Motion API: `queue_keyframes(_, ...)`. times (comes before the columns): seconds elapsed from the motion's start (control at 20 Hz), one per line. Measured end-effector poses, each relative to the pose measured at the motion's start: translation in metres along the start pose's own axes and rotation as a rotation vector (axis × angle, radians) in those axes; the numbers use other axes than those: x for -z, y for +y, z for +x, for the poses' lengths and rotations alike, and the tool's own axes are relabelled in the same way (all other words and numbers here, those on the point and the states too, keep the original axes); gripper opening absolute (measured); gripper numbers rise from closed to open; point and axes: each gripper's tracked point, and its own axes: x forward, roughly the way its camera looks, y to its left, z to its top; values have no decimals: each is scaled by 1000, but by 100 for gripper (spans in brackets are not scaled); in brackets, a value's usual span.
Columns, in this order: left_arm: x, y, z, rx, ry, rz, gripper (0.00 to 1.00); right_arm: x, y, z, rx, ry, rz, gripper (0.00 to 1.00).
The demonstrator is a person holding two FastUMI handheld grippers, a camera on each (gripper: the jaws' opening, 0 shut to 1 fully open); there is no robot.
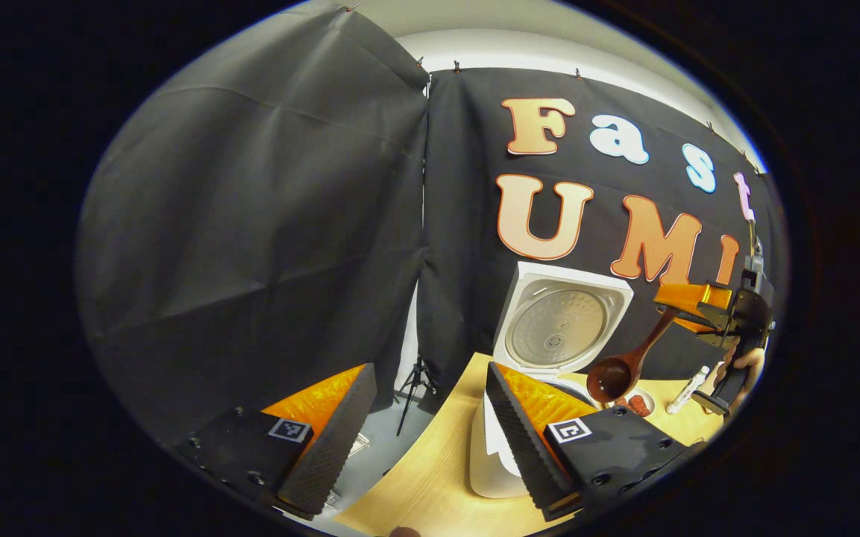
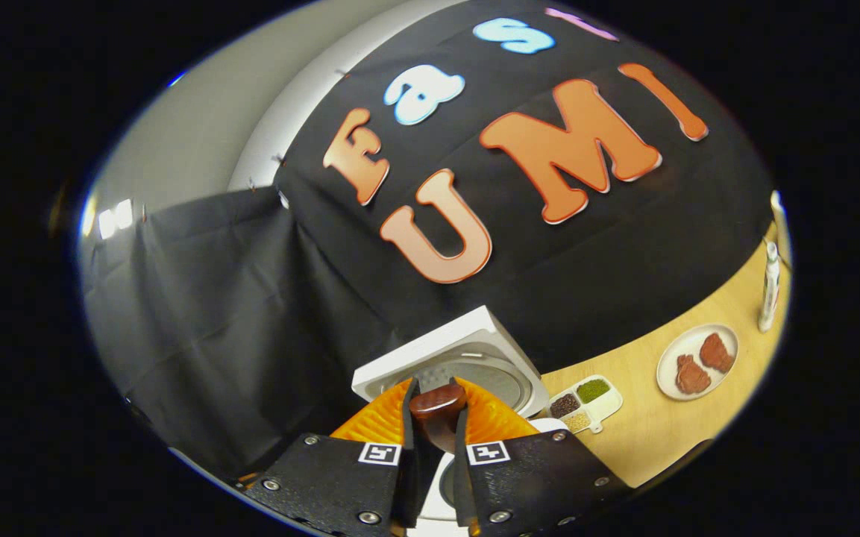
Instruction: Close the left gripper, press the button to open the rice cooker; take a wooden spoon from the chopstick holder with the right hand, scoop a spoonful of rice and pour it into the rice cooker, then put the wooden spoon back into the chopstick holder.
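While the left gripper [image 1: 430, 432] hangs with fingers spread wide, the right gripper [image 2: 435, 440] pinches the spoon [image 1: 627, 362] handle. The cooker [image 1: 560, 328] stands open near the counter's [image 1: 430, 477] left edge.

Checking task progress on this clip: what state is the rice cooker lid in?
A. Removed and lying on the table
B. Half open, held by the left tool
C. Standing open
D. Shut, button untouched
C: the left gripper view shows the rice cooker lid raised upright behind the pot, while the right tool holds the wooden spoon nearby.
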Motion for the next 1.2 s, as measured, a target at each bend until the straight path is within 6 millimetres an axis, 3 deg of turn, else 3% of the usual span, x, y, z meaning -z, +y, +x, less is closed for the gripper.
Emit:
queue_keyframes(0.1, -7, -8, -1, 16, -13, -12, 99, -22, -25, -20, 12, -33, 126, 18)
queue_keyframes(0.25, -14, -19, -5, 31, -25, 11, 100, -56, -77, -57, 80, -101, 207, 18)
queue_keyframes(0.5, -19, -43, -11, 62, -42, 37, 99, -117, -153, -144, 184, -237, 290, 18)
queue_keyframes(0.7, -23, -65, -15, 87, -50, 47, 100, -148, -208, -217, 277, -337, 322, 18)
queue_keyframes(0.85, -26, -81, -17, 107, -59, 71, 99, -153, -251, -269, 363, -390, 334, 18)
queue_keyframes(1.0, -22, -98, -20, 132, -56, 78, 100, -145, -285, -315, 434, -415, 363, 18)
queue_keyframes(1.2, -10, -117, -21, 166, -19, 58, 99, -123, -325, -357, 529, -423, 371, 18)
